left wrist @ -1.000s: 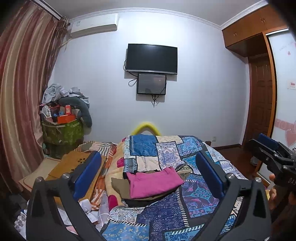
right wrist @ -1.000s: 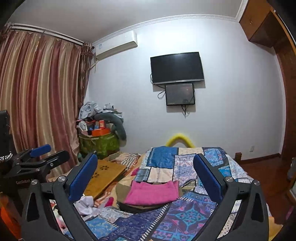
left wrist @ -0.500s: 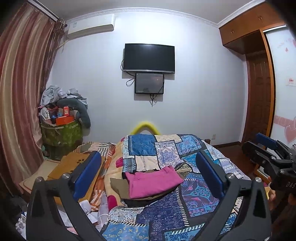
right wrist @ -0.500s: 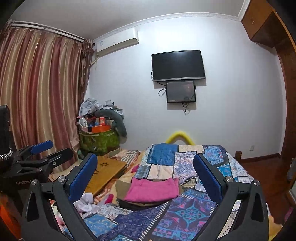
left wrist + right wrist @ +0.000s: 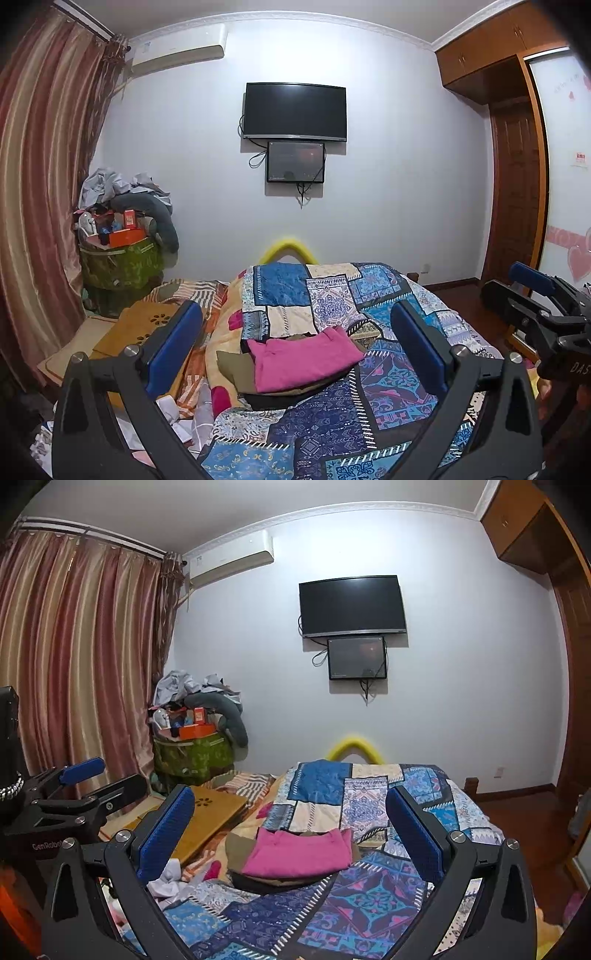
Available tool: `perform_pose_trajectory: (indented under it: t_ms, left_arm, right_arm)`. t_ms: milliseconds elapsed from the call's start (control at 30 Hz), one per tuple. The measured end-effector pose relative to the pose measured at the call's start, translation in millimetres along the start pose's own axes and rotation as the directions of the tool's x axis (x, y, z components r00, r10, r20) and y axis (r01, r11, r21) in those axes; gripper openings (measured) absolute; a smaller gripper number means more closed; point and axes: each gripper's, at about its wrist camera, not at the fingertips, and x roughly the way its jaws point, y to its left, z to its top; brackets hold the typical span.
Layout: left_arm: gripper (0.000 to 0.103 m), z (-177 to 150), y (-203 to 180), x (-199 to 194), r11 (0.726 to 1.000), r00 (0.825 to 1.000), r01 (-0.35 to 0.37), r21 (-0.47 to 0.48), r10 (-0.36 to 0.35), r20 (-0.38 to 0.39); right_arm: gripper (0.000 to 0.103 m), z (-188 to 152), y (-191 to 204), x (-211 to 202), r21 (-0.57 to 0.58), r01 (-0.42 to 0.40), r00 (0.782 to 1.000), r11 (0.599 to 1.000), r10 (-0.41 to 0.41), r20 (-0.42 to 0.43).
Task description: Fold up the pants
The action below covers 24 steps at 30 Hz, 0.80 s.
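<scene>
While both tools hover above the patchwork quilt (image 5: 332, 417), the left gripper (image 5: 295, 347) and right gripper (image 5: 290, 830) stand spread wide, grasping nothing. Folded pink pants (image 5: 299, 853) lie flat atop a stack of darker garments (image 5: 273, 880) mid-bed, well apart from the ribbed blue pads (image 5: 166, 834).

A patchwork quilt (image 5: 332, 424) in blues, cream and purple, with geometric and floral prints, fills the lower centre. On it lies a folded pink garment (image 5: 303, 360) over olive-brown cloth (image 5: 231, 367). Pink and gold striped curtains (image 5: 74, 664) hang at left. Both hand-held grippers are black with blue pads (image 5: 171, 349). The wall (image 5: 406, 166) is pale lilac-white, the TV (image 5: 294, 110) black.
</scene>
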Motion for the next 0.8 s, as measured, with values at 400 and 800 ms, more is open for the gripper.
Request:
perform_pose_trajectory:
  t_ms: [400, 800]
  left_arm:
    - [0.103, 0.9, 4.7, 0.9, 1.000, 1.000, 0.008, -0.008, -0.008, -0.004]
    - [0.103, 1.4, 3.2, 1.7, 1.000, 1.000, 0.014, -0.005, -0.014, -0.004]
  right_arm:
    - [0.103, 1.0, -0.5, -0.2, 0.005, 0.004, 1.000, 1.000, -0.004, -0.004]
    - [0.103, 0.9, -2.1, -0.5, 0.006, 0.004, 1.000, 1.000, -0.003, -0.004]
